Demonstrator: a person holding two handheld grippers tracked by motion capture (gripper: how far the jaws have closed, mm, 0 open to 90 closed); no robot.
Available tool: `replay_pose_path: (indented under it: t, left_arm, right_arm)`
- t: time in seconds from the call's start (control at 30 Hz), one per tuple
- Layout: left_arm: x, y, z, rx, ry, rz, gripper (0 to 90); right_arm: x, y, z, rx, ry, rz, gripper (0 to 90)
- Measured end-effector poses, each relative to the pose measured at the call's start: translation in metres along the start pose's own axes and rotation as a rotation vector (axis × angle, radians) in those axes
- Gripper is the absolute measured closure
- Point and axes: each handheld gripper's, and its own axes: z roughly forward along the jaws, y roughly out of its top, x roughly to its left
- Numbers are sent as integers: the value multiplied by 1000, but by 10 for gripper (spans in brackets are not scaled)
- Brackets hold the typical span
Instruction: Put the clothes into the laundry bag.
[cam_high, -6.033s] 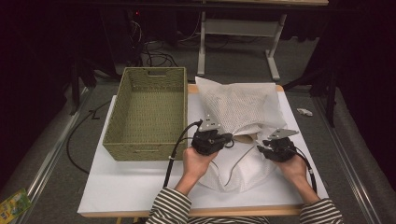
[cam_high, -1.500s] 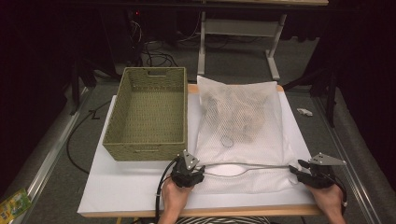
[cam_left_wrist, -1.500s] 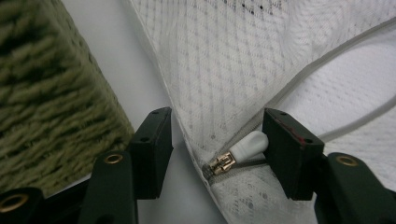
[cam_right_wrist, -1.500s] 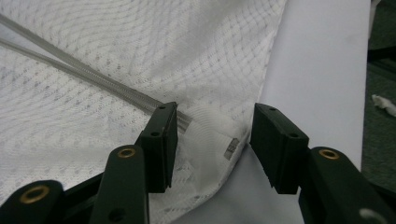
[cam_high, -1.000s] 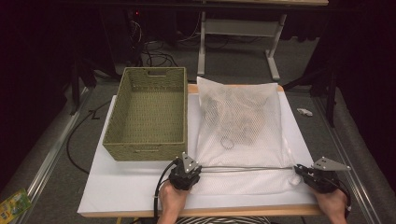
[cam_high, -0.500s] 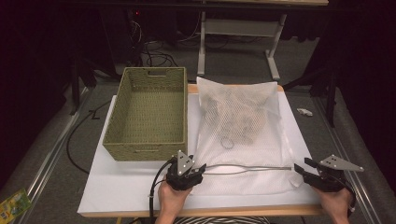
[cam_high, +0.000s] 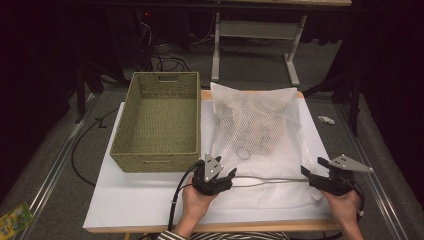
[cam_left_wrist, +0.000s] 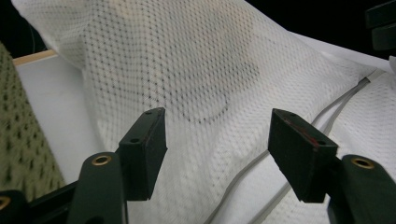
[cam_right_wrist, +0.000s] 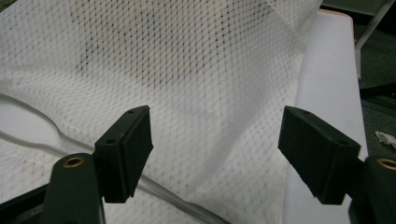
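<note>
High view: a white mesh laundry bag (cam_high: 257, 135) lies flat on the white table cover (cam_high: 150, 200), its drawstring cord (cam_high: 267, 180) stretched in a near-straight line between the two grippers. The left gripper (cam_high: 220, 179) sits at the cord's near-left end, just ahead of the person's left hand (cam_high: 196, 204); the right gripper (cam_high: 312, 175) sits at the cord's opposite end, by the bag's near-right corner, ahead of the right hand (cam_high: 342, 205). A woven green basket (cam_high: 160, 122) stands beyond and to the outer side of the left gripper, beside the bag.

Left gripper view: the jaws stand apart with nothing between them; the mesh and the cord (cam_left_wrist: 261, 163) lie below and beyond the pads. Right gripper view: the jaws likewise stand wide apart and empty, with the cord (cam_right_wrist: 28, 135) lying on the mesh off to one side.

Change: a second ago both grippers were pinched on the cord and pulling it taut outward. Both sets of jaws have just been opening, the cord has dropped free, and both grippers have lifted slightly off the table.

Reading: the mouth of the bag appears drawn shut, so the cinching step is judged complete. With its dark contents enclosed, the bag now seems ready to be regrasped, plausibly for transfer to the basket.
</note>
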Motion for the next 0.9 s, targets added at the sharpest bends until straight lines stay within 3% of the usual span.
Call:
replay_pose_path:
  t: [0.2,0.3,0.4,0.9]
  left_arm:
    - [-4,10,12,14,-8,22,354]
    - [-3,13,17,21,-14,16,348]
    - [-1,14,27,14,-32,-19,343]
    - [5,13,56,60,-18,-31,343]
  right_arm:
    - [12,13,8,-6,11,-28,241]
    - [17,17,16,-1,18,-37,255]
    - [18,19,23,7,32,-31,268]
    - [12,20,51,53,41,-9,295]
